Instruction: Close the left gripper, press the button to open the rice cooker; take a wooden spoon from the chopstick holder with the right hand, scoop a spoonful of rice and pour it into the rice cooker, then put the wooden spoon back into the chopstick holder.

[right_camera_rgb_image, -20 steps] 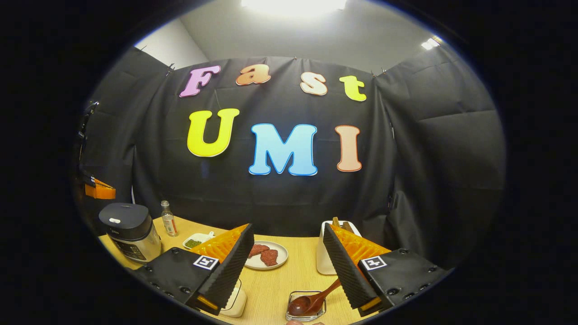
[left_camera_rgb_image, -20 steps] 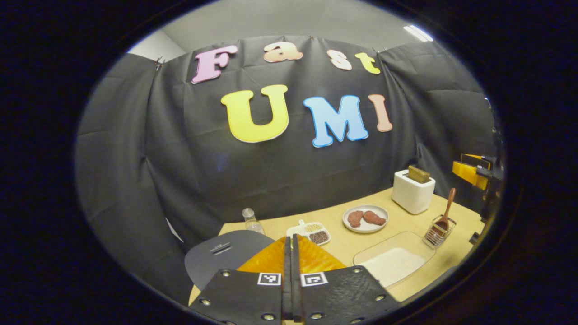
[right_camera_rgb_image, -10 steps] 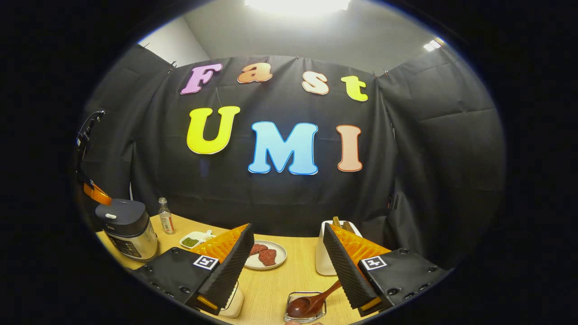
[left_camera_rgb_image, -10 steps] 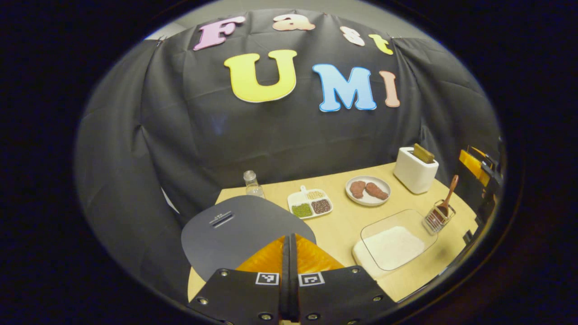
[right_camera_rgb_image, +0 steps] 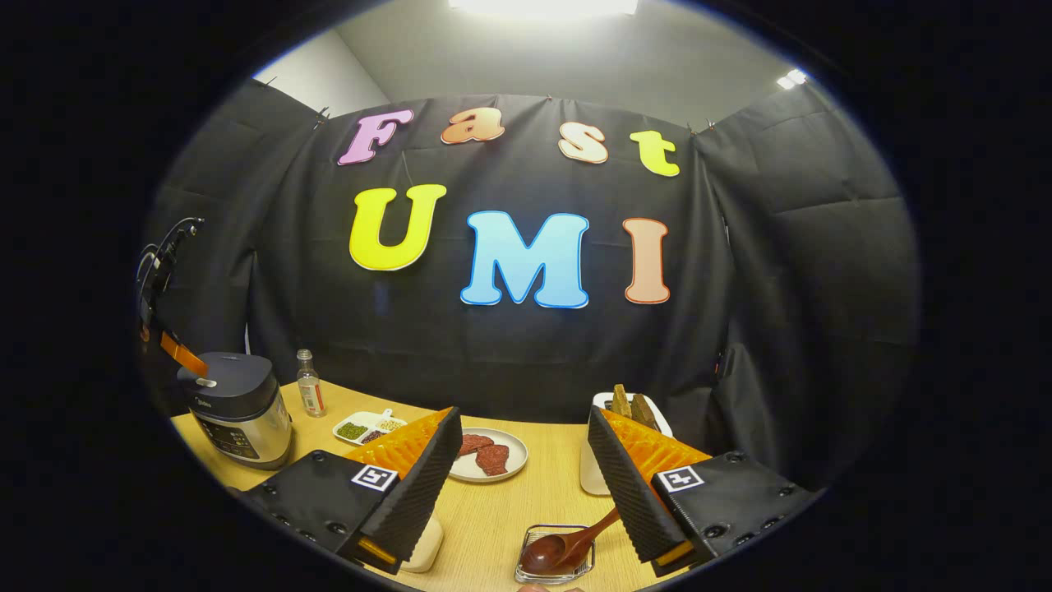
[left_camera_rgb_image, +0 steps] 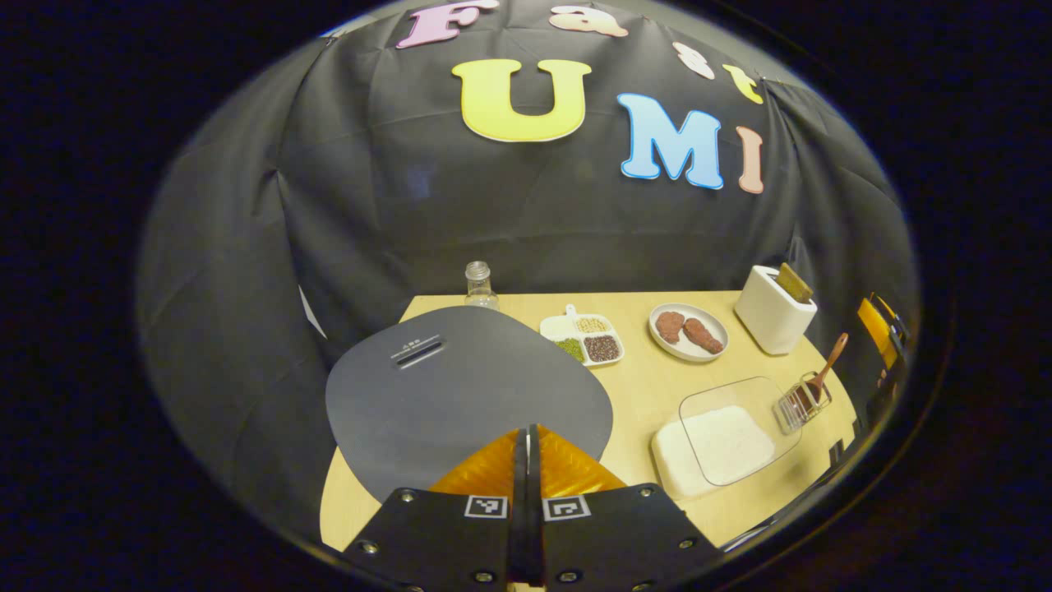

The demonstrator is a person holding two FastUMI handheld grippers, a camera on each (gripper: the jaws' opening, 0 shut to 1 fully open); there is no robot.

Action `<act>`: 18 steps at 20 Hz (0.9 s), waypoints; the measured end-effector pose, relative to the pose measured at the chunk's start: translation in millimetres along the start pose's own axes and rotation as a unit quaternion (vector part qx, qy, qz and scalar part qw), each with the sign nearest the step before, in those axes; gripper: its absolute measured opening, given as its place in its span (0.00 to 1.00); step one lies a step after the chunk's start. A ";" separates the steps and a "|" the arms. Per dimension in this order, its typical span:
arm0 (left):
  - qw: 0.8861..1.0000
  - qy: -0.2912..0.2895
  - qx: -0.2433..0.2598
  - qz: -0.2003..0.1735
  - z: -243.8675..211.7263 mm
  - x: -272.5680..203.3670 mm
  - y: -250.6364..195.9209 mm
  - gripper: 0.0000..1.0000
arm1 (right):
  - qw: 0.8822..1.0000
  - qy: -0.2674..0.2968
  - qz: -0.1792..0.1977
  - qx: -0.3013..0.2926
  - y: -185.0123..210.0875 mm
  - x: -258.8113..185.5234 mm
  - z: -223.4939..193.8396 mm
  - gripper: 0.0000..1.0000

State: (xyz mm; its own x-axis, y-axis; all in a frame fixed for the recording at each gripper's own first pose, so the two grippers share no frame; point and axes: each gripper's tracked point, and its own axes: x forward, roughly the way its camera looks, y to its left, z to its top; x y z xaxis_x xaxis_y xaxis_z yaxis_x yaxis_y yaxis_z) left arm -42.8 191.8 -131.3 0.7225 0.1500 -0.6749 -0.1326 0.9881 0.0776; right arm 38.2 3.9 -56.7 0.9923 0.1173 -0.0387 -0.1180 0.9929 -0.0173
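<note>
Lowered onto the rice cooker (left_camera_rgb_image: 468, 395) lid, left tool (left_camera_rgb_image: 526, 460) fully closed, empty; right tool (right_camera_rgb_image: 526, 485) wide open, empty.

A light wooden table (left_camera_rgb_image: 641, 395) carried a rice cooker (left_camera_rgb_image: 460, 395), a small bottle (left_camera_rgb_image: 478, 284), a divided dish of beans (left_camera_rgb_image: 585, 339), a plate of meat (left_camera_rgb_image: 689, 330), a white toaster (left_camera_rgb_image: 772, 308), a clear-lidded rice container (left_camera_rgb_image: 723, 432) and a wire chopstick holder (left_camera_rgb_image: 801, 401)
</note>
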 end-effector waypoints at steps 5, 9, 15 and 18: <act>1.000 0.026 -0.014 -0.005 -19.1 3.4 0.8 0.01 | 1.000 0.002 -0.007 -0.005 -4.9 -2.6 -3.6 0.99; 1.000 0.027 -0.012 -0.009 -21.5 3.3 1.3 0.01 | 0.999 0.010 -0.036 -0.020 -24.2 -5.0 -11.5 0.99; 0.999 0.023 -0.016 -0.029 -24.3 3.6 0.8 0.02 | 0.999 0.003 -0.042 0.012 -34.5 -5.8 -7.0 0.99; 0.999 0.024 -0.011 -0.036 -26.2 5.0 1.4 0.02 | 0.999 0.011 -0.047 0.010 -36.3 -7.6 -12.8 0.99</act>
State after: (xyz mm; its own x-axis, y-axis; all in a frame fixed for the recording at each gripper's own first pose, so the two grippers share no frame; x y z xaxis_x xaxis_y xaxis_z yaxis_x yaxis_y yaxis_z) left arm -57.1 193.1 -153.8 0.6974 0.0768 -0.7125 -0.0966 0.9952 0.0127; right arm 34.5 -33.3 -68.5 0.9979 0.0233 -0.0597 -0.0234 0.9997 -0.0011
